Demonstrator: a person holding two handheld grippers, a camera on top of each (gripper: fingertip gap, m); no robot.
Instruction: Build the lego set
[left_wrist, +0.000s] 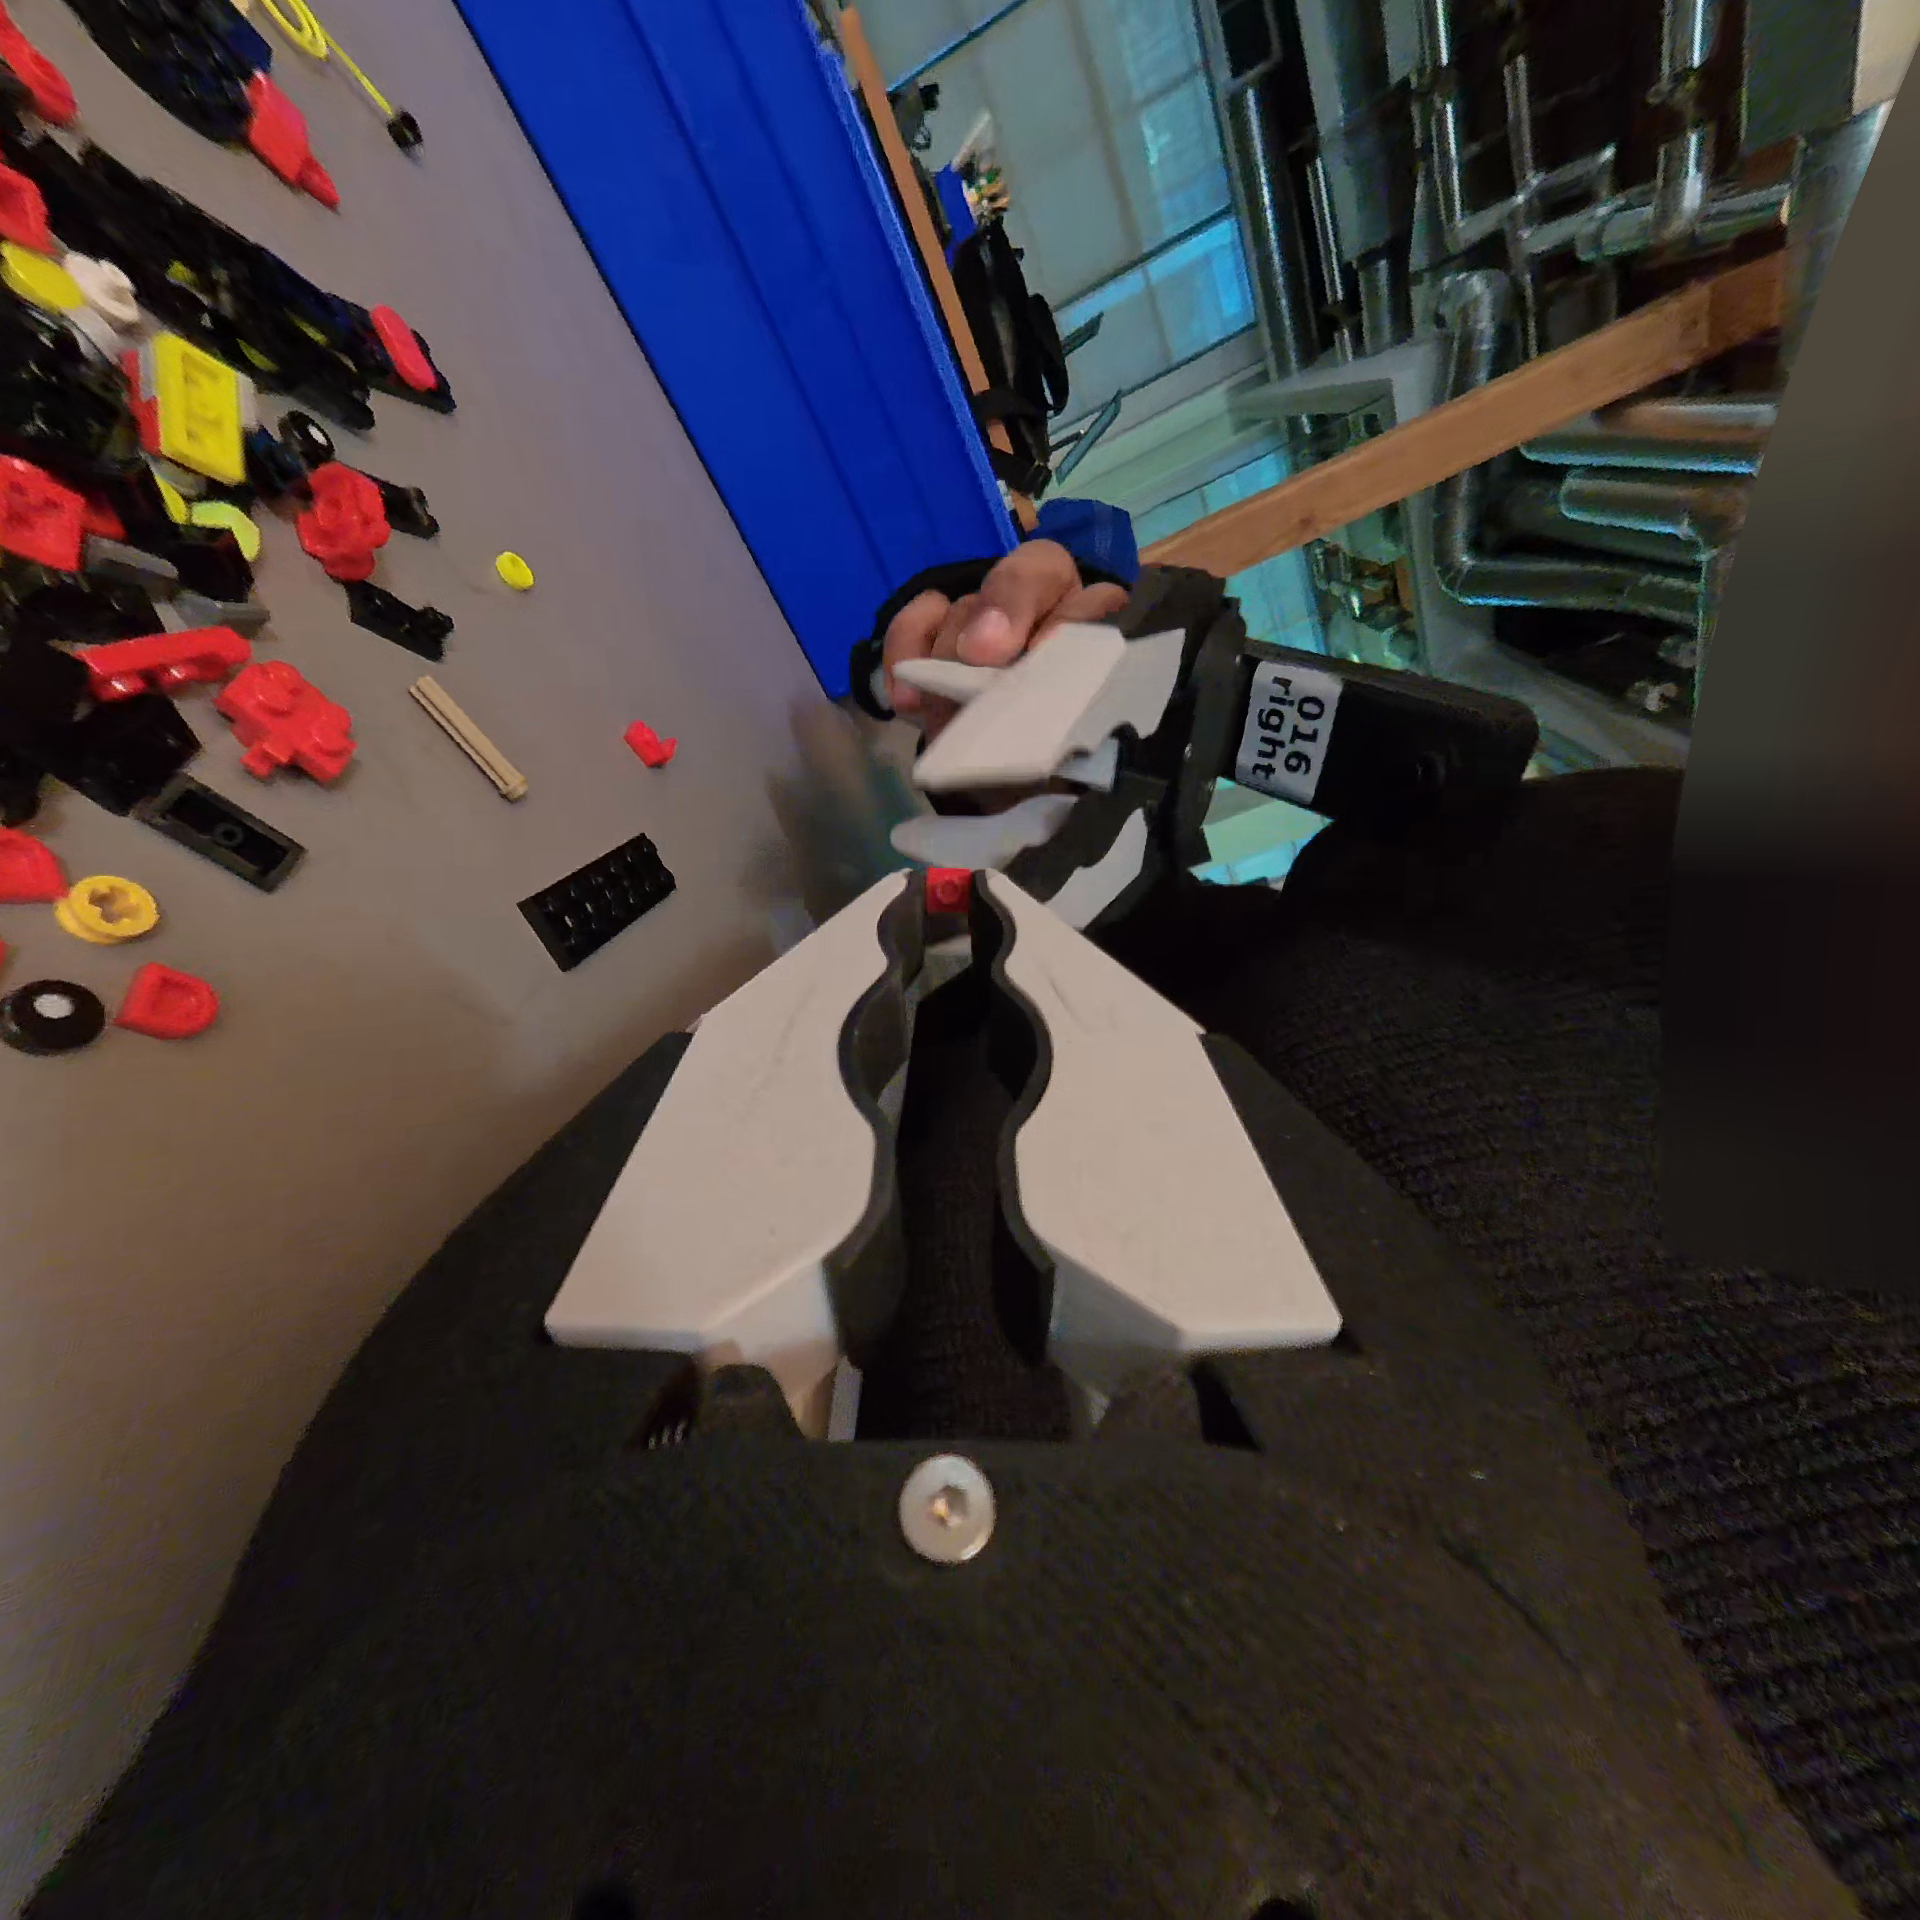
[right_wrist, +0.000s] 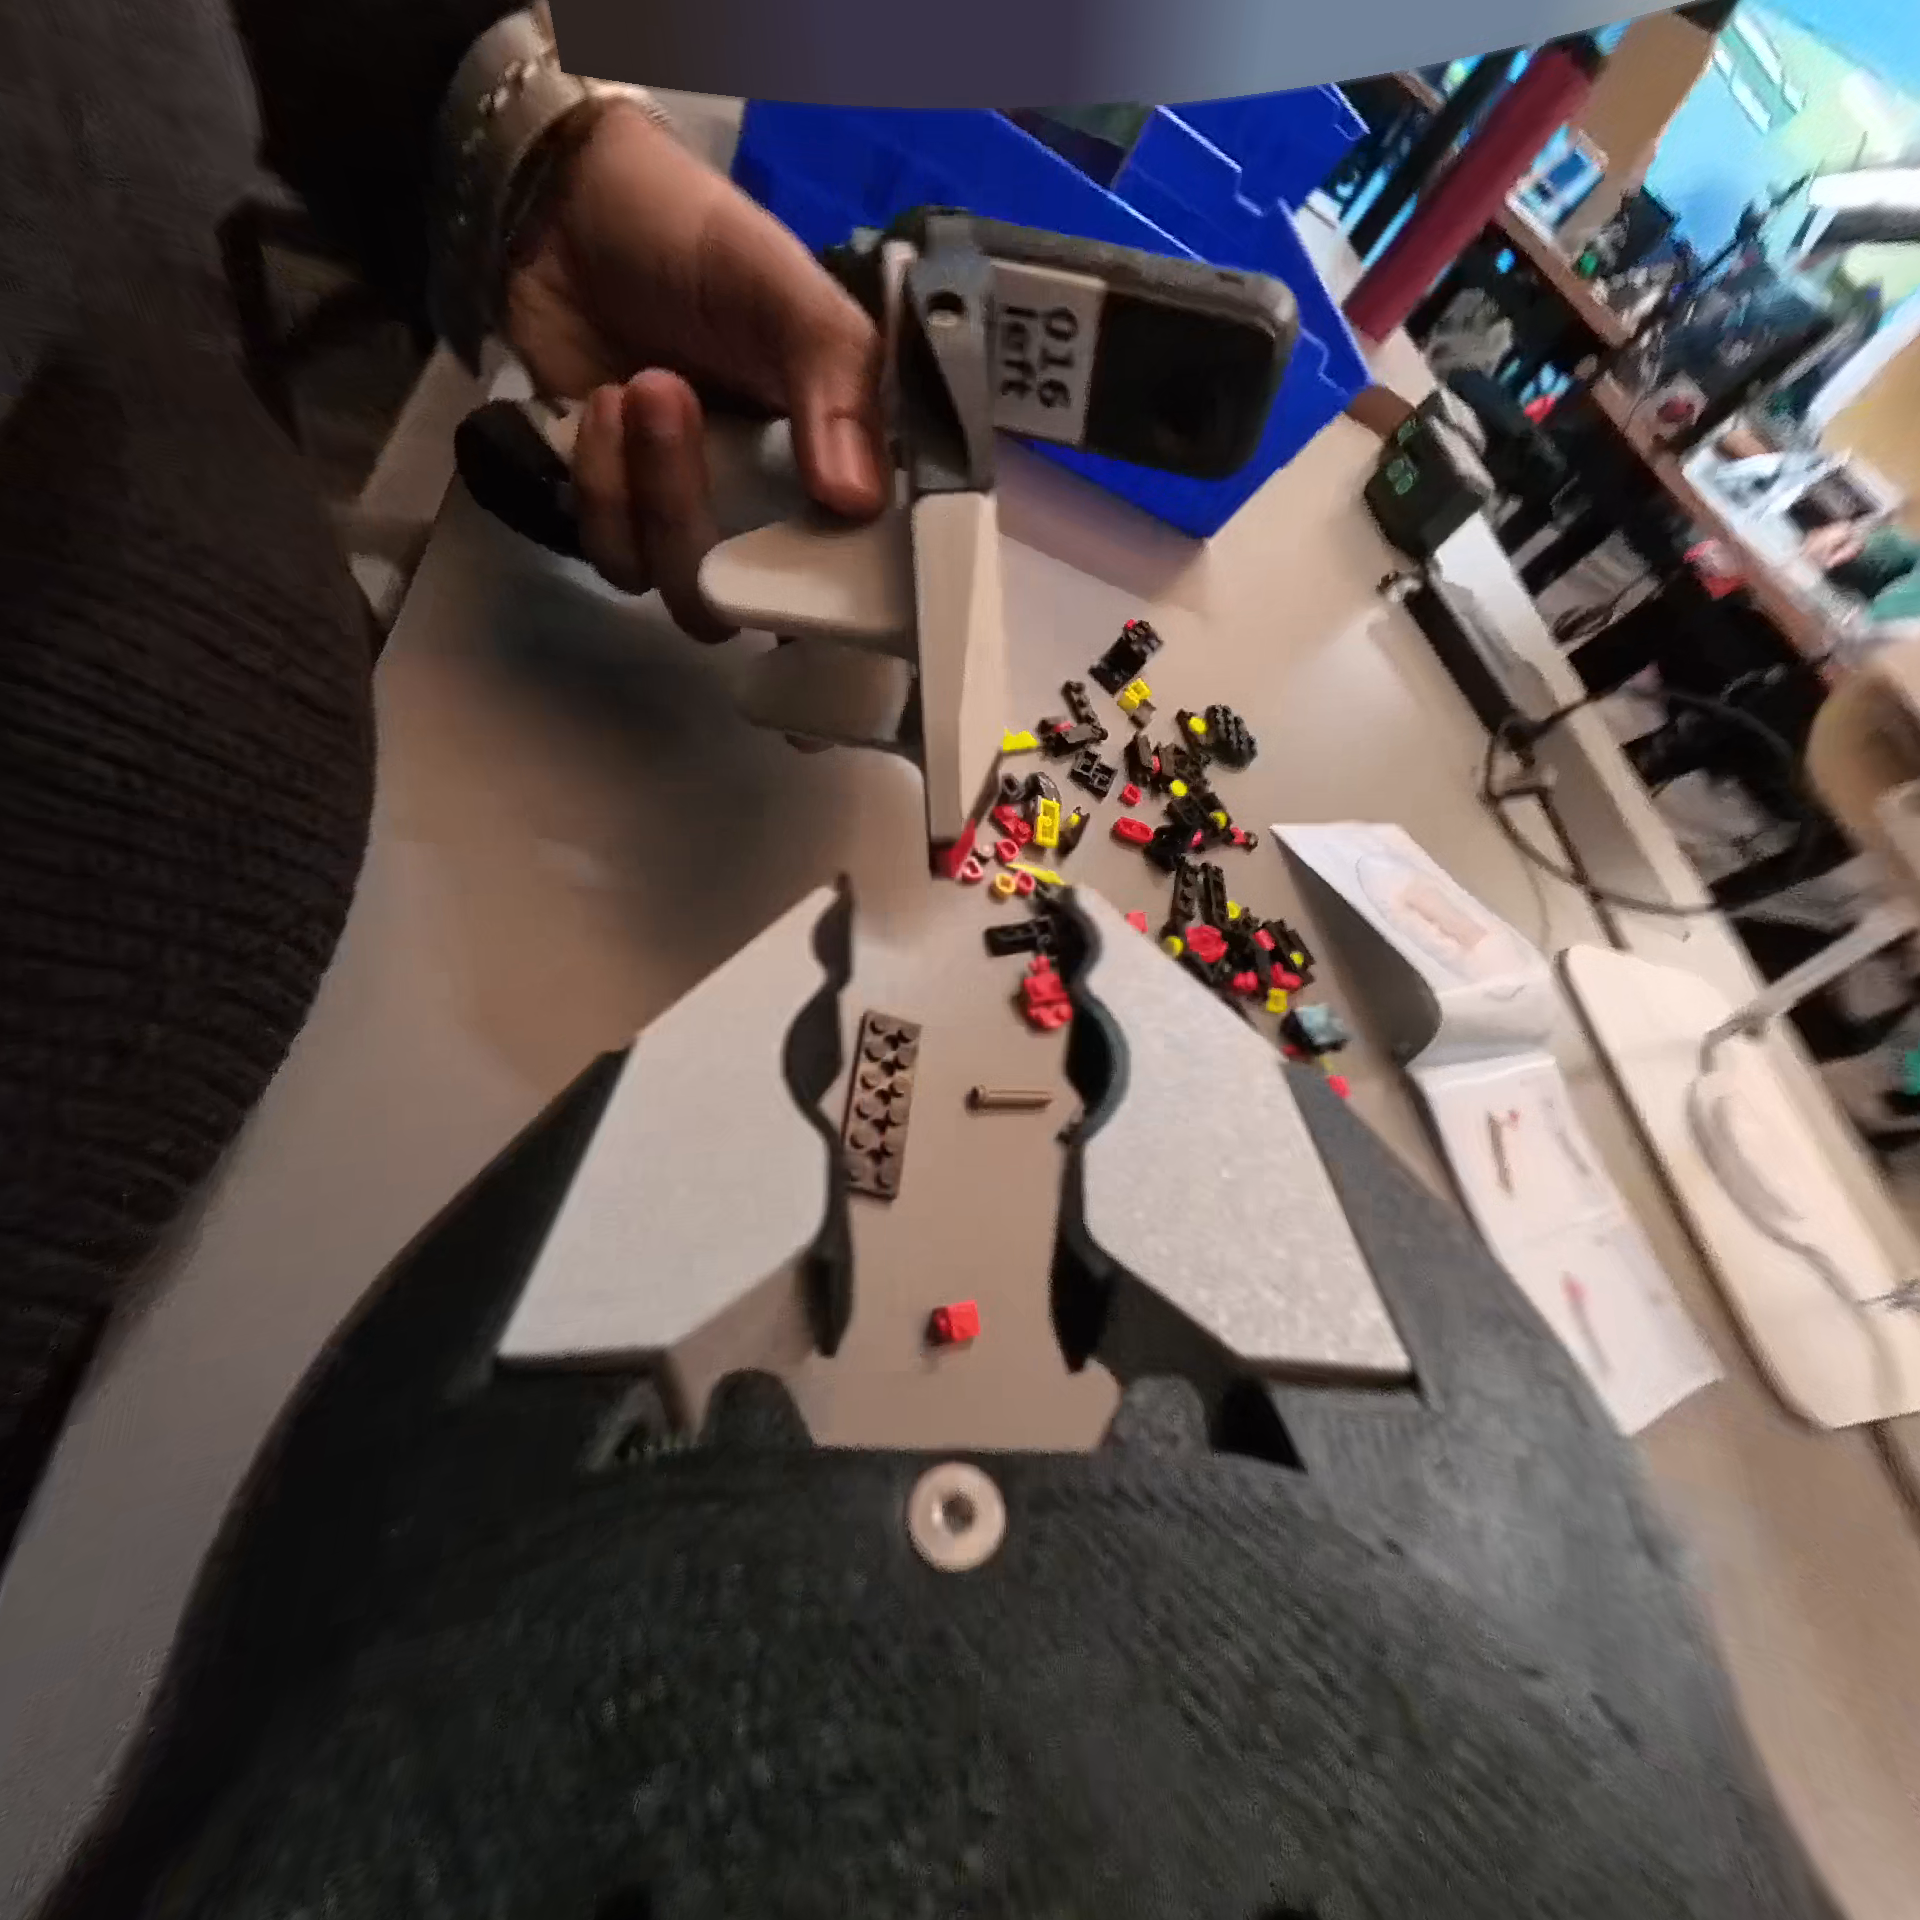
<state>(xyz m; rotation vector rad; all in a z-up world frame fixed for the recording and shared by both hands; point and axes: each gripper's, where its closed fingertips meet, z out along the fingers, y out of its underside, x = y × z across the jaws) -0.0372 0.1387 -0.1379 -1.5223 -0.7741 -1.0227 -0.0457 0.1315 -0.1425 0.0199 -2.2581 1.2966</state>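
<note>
Red, small, and pinched only at the very tips: a red brick (left_wrist: 947, 890) is held clenched between the fingers of the left gripper (left_wrist: 947, 902), lifted clear of the grey worktop (left_wrist: 436, 1195) and turned toward the person's dark knitted sleeve; the grip is judged shallow, so the piece could pivot or pop out under any sideways press.

The right gripper (right_wrist: 961, 914) is seen spread apart and empty in its own view; nothing is grasped; in the left wrist view it sits just beyond the held brick, blurred, so contact between them cannot be told.

Loose parts are scattered on the worktop: a black studded plate (right_wrist: 881, 1103), a tan axle pin (right_wrist: 1008, 1098), a second small red piece (right_wrist: 956, 1323), and the main pile of red, black and yellow pieces (right_wrist: 1164, 831); an instruction booklet (right_wrist: 1496, 1101) lies open to the right of the pile; blue bins (right_wrist: 1039, 177) stand at the far edge.

Risks noted:
- brick dropped into the lap or off the worktop edge if the pinch is eased before a mate is seated;
- a hand-over between grippers is judged awkward; misaligned tips would flick so small a part away;
- right gripper's fingers swept low could scatter the plate and pin lying under them;
- motion blur suggests speed; stud alignment would suffer.
</note>
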